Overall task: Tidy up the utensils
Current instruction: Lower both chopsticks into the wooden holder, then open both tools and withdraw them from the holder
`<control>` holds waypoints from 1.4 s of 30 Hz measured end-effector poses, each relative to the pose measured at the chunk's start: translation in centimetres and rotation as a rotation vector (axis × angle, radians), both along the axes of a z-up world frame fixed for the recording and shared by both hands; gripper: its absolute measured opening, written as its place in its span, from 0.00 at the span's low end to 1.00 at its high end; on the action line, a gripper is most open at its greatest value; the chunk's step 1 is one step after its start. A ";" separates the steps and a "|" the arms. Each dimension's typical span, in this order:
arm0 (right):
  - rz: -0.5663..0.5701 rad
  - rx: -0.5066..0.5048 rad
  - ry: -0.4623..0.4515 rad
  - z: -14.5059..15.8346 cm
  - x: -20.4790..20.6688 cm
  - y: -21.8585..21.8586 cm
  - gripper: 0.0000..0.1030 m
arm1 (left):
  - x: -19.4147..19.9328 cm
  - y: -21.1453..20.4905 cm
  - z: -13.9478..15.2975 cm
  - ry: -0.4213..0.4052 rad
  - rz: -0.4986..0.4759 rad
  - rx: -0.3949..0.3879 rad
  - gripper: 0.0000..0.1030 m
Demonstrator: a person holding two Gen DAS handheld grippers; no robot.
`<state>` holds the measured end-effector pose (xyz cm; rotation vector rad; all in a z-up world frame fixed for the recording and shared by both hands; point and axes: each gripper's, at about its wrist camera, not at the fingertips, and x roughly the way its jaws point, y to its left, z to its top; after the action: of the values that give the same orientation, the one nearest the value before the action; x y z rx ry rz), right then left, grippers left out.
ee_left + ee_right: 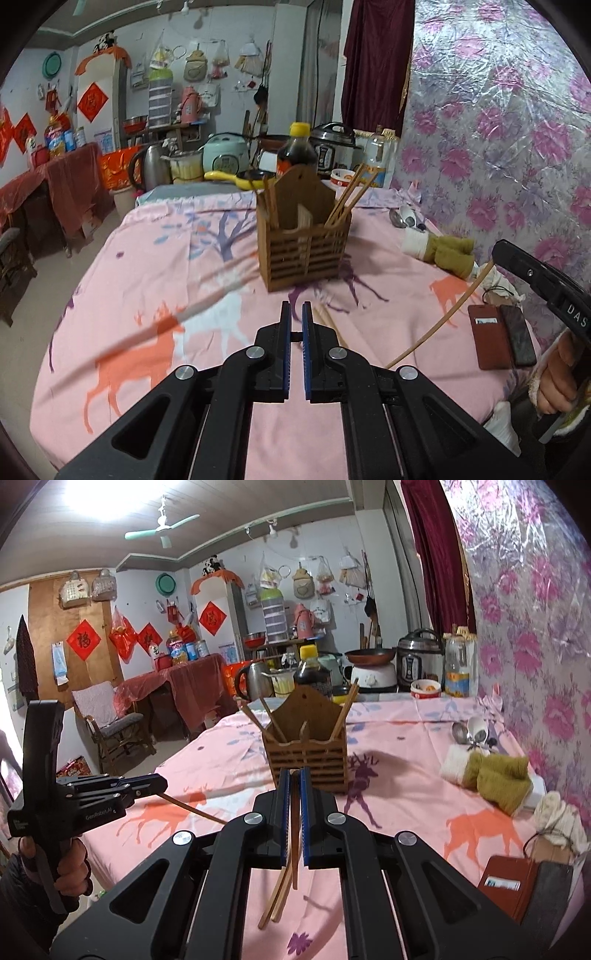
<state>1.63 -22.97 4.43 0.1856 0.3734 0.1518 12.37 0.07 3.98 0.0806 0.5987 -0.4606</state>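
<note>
A brown wooden utensil holder [304,240] stands on the pink deer-print cloth [155,280] with chopsticks in both side compartments; it also shows in the right wrist view [308,758]. My left gripper [296,314] is nearly closed in its own view; in the right wrist view [162,784] it holds one chopstick [194,809] that points right. The same chopstick shows blurred at left in the left wrist view [207,304]. My right gripper [294,775] is shut on one chopstick [294,834], just short of the holder. Two loose chopsticks [275,901] lie below it.
Spoons [471,733] and a yellow-green cloth [498,779] lie at the right by the floral wall. A brown wallet and phone [502,336] lie at the right edge. A soy sauce bottle [297,151], cookers and a kettle stand behind the holder.
</note>
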 end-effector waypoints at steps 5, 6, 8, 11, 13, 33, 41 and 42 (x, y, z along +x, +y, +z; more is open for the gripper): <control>-0.007 -0.017 -0.006 0.7 1.3 0.1 0.06 | 1.4 -1.0 1.8 -0.017 -0.030 -0.008 0.06; -0.008 -0.019 -0.007 0.8 1.5 0.1 0.06 | 1.7 -1.1 2.1 -0.018 -0.035 -0.012 0.06; -0.015 -0.022 -0.011 1.3 2.4 -0.1 0.06 | 2.7 -1.7 3.3 -0.029 -0.047 -0.019 0.06; -0.031 -0.019 -0.020 2.3 4.1 -0.5 0.06 | 4.0 -2.6 5.3 -0.065 -0.058 -0.019 0.06; -0.038 -0.013 -0.025 3.0 5.3 -1.0 0.06 | 5.1 -3.3 7.0 -0.100 -0.062 -0.021 0.06; -0.108 -0.001 -0.016 5.6 21.6 -1.4 0.06 | 20.2 -7.8 8.9 -0.172 0.069 -0.139 0.06; -0.148 0.018 0.019 3.5 20.7 -2.8 0.17 | 18.5 -5.2 5.2 -0.141 0.138 -0.083 0.63; -0.152 0.027 0.015 3.6 20.4 -2.9 0.18 | 17.9 -4.7 5.0 -0.134 0.144 -0.081 0.67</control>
<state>22.02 -25.88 8.02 0.2414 0.3710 0.0058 30.32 -4.62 9.00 -0.0089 0.4507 -0.3362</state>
